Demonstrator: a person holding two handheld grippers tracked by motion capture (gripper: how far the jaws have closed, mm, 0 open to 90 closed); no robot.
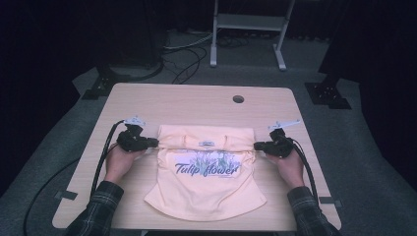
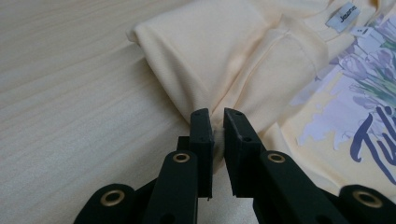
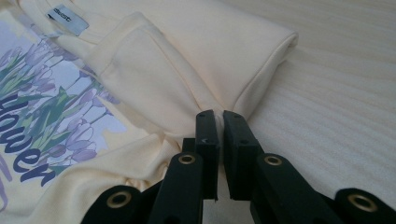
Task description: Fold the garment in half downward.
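A pale yellow T-shirt (image 1: 206, 182) with a "Tulip flower" print lies on the wooden table (image 1: 196, 103), its upper part folded down over itself. My left gripper (image 1: 156, 143) is shut on the shirt's left edge by the fold. In the left gripper view, the T-shirt (image 2: 224, 51) bunches into the left gripper (image 2: 218, 122), whose jaws pinch the cloth. My right gripper (image 1: 256, 145) is shut on the shirt's right edge. Seen in the right gripper view, the T-shirt (image 3: 187, 60) gathers into the right gripper (image 3: 219, 122). A white neck label (image 2: 342, 17) shows near the collar.
A round cable hole (image 1: 238, 99) sits in the table's far right part. Bare tabletop lies beyond the shirt and to either side. A white metal stand (image 1: 251, 29) and cables lie on the dark floor behind the table.
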